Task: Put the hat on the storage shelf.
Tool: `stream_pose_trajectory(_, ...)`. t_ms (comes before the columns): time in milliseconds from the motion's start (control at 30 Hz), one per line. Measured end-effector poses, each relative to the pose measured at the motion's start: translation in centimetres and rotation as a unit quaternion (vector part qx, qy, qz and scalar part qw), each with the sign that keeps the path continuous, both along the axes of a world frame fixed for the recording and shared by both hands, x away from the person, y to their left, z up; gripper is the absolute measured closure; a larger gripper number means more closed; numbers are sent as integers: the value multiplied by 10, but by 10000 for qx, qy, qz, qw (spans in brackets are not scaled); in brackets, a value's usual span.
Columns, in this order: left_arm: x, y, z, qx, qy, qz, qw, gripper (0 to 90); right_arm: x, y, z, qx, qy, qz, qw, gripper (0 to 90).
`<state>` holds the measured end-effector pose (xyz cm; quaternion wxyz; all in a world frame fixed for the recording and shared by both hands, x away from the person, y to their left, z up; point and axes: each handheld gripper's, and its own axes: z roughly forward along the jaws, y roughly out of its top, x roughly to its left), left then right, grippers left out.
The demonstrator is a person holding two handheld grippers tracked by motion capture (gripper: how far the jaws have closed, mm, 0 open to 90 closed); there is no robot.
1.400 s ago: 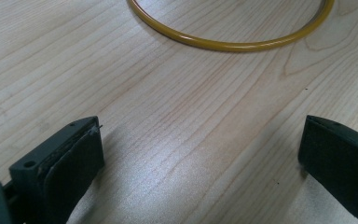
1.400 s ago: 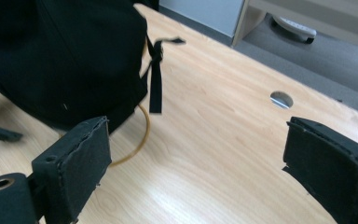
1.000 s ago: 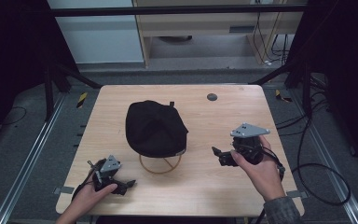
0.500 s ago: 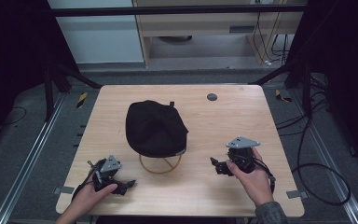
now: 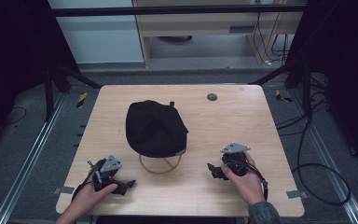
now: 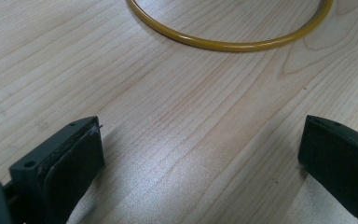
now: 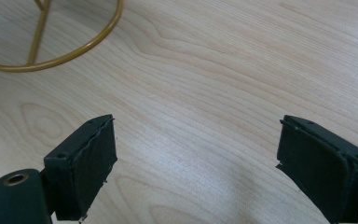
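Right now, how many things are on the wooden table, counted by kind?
Black fabric cap: 1
Gold wire ring stand under the cap: 1
Small dark round disc near the far edge: 1
Black hand-held grippers, left gripper and right gripper, both open and empty: 2
Total: 5

The cap [image 5: 154, 127] hides most of the gold ring stand [image 5: 160, 164]; both gripper views cut the ring [image 6: 228, 44] off at the top edge. The dark disc [image 5: 211, 97] is too small to identify
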<state>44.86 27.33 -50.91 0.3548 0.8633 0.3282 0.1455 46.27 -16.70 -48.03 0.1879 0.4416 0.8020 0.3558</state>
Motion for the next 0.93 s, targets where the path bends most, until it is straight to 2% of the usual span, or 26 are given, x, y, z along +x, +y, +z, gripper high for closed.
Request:
stream_pose_trajectory(167, 0, 0, 0, 2, 0, -1, 10000, 0, 8, 0, -8, -26, -81, -245, 9997, 122)
stream_pose_trajectory(567, 0, 0, 0, 4, 1, 1, 10000, 0, 16, 4, -30, 79, -2, -453, 9989, 107)
stream_pose_trajectory(667, 0, 0, 0, 2, 1, 0, 10000, 0, 16, 4, -31, 59, -37, -492, 9988, 104)
stream_pose_trajectory(733, 0, 0, 0, 3, 1, 1, 10000, 0, 16, 6, -31, -69, -68, -451, 9989, 99)
stream_pose_trajectory(933, -1, 0, 0, 2, 0, 7, 10000, 0, 13, 8, -31, -69, -63, -517, 9986, 98)
